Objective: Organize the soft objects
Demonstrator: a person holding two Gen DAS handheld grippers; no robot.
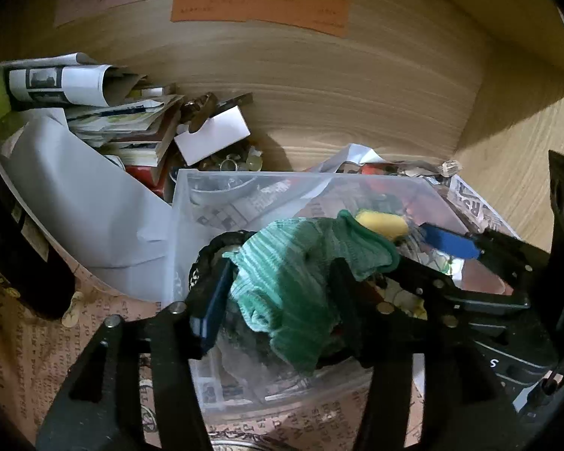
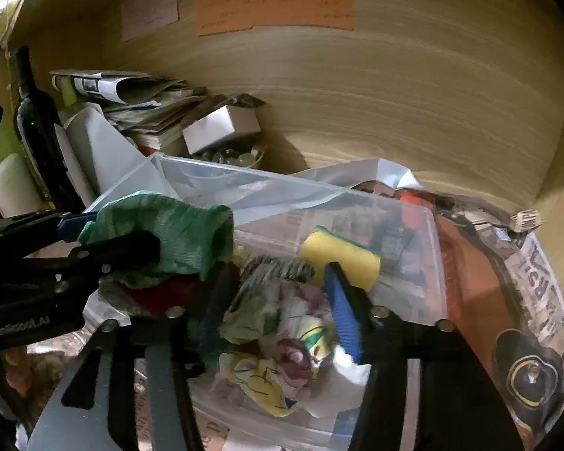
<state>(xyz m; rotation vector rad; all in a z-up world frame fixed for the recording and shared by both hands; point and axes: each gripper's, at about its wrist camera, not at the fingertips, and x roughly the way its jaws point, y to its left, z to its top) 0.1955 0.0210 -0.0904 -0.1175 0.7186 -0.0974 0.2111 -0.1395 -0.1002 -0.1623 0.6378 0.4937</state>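
Note:
My left gripper (image 1: 278, 285) is shut on a green knitted cloth (image 1: 297, 278) and holds it over the clear plastic bin (image 1: 191, 203); the cloth also shows in the right wrist view (image 2: 176, 233), with the left gripper (image 2: 105, 240) beside it. My right gripper (image 2: 278, 300) is open above the bin (image 2: 425, 263), over a crumpled floral cloth (image 2: 282, 338). A yellow sponge (image 2: 338, 255) lies just beyond its right finger (image 2: 342, 315); the sponge also shows in the left wrist view (image 1: 383, 223). A dark striped cloth (image 2: 278, 267) lies behind the floral one.
A wooden wall (image 1: 357, 94) with orange (image 1: 259, 3) and pink notes stands behind. Stacked papers and books (image 1: 131, 124), a white box (image 1: 214, 135), a dish of glass beads (image 2: 233, 156) and a dark bottle (image 2: 34, 127) crowd the left. Newspaper print (image 2: 537, 282) lies right.

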